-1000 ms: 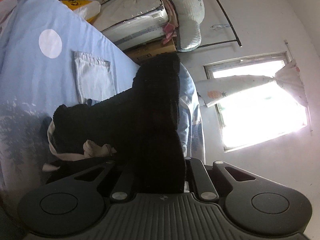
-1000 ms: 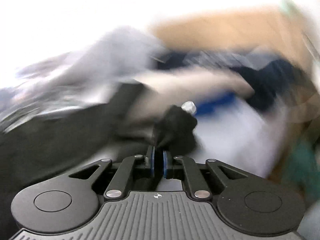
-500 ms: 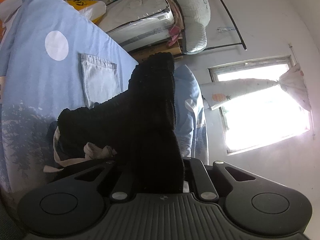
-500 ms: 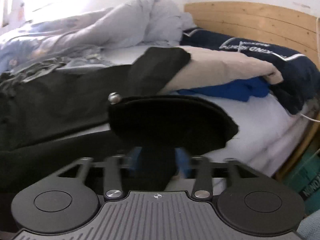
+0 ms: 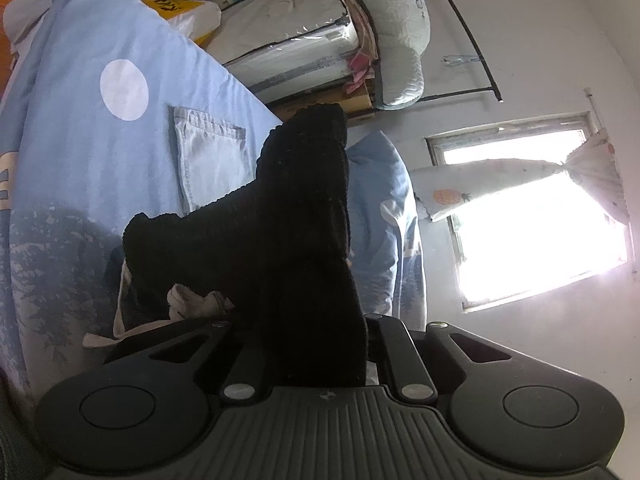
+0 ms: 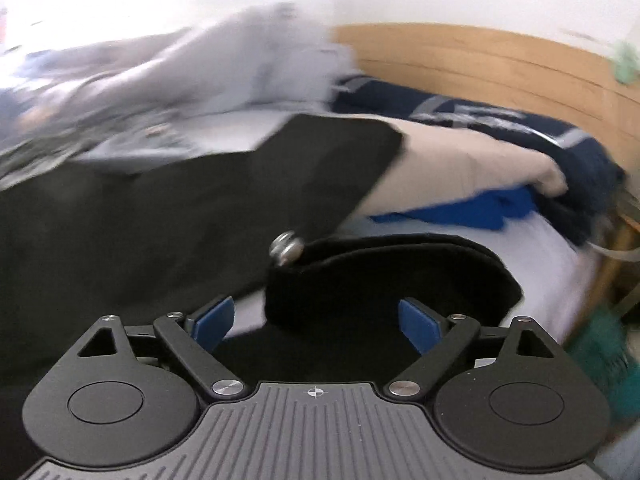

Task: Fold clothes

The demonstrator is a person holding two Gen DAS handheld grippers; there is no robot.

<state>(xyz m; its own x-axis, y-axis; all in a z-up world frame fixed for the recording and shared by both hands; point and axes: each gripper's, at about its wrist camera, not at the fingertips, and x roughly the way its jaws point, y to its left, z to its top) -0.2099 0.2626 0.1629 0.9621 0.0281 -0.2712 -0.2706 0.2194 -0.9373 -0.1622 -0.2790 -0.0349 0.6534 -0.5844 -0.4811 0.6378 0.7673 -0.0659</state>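
Note:
A black ribbed knit garment [image 5: 280, 216] hangs from my left gripper [image 5: 316, 344], which is shut on it; the cloth hides the fingertips and drapes over the blue bed cover [image 5: 80, 152]. In the right wrist view my right gripper [image 6: 316, 316] is open, blue pads [image 6: 420, 322] spread wide. A black fabric flap with a metal snap button [image 6: 286, 247] lies just ahead between the fingers, loose on the bed. A larger black garment [image 6: 160, 216] spreads to the left.
Folded light denim [image 5: 208, 156] lies on the blue cover. Stacked bedding bags [image 5: 288, 36] and a window [image 5: 536, 228] are behind. In the right view a beige item [image 6: 472, 168], blue cloth [image 6: 472, 210], a navy garment [image 6: 520, 128] and a wooden headboard [image 6: 480, 60] stand beyond.
My right gripper has opened and let go of the black flap with the snap button, which now lies on the bed. The left gripper keeps its hold and has shifted only slightly.

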